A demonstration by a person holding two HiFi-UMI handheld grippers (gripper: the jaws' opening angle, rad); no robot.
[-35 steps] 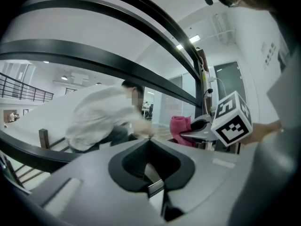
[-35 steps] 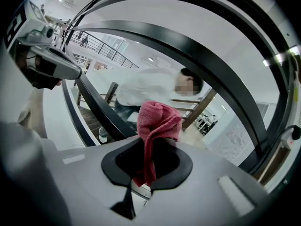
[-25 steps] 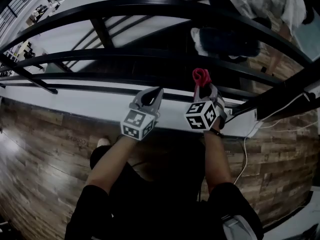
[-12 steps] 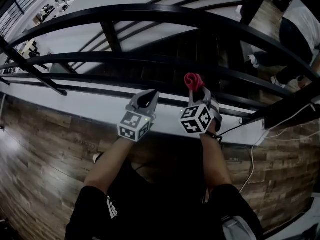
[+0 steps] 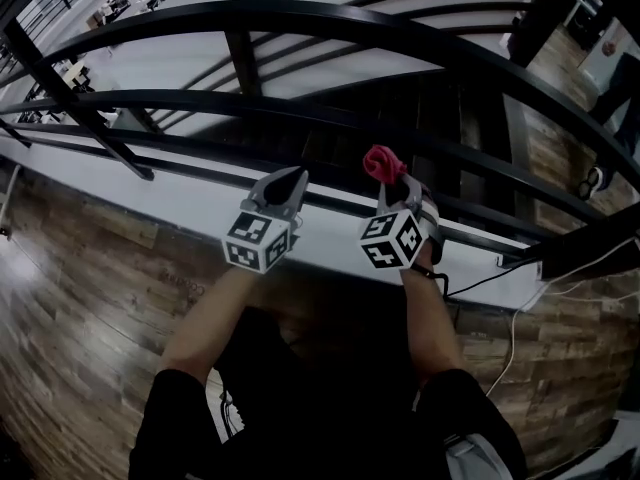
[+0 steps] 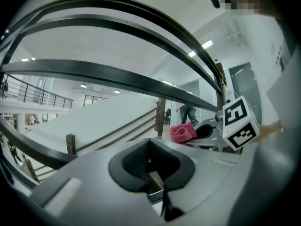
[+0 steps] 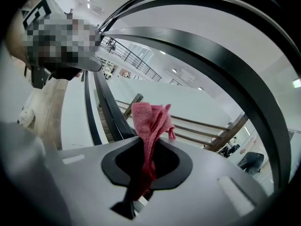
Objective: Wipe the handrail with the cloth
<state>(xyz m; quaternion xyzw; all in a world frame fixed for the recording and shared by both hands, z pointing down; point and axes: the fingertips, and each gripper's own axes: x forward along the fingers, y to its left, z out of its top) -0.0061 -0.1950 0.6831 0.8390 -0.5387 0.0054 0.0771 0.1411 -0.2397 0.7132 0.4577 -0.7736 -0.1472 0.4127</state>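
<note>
Pink terry cloth [image 7: 149,121] was pinched in the right gripper [image 5: 393,184], jaws squeezed shut on the lower part of it with a crumpled tuft poking out past the tips. The left gripper [image 5: 289,179] was pressed together too, nothing in it, held just beside the right one. Both were up in front of the black railing, and as far as I could tell the cloth wasn't touching any bar, with the top handrail [image 5: 330,18] well above it in the head view

Stuff I'd worry about from here:

- that tuft was pretty small and bunched up, so pressing it on the handrail could easily put the hard gripper tips on the paint instead of fabric, and it'd scrape rather than wipe
- drag along the rail pulls sideways on the cloth, and if the grip was only on a narrow fold it might slide out
- if it slipped, it'd likely go through the bars and down the stairs beyond, a real pain to fetch
- there was a cable [image 5: 497,275] on the floor at the base of the railing, easy to snag a foot on while shuffling along
</note>
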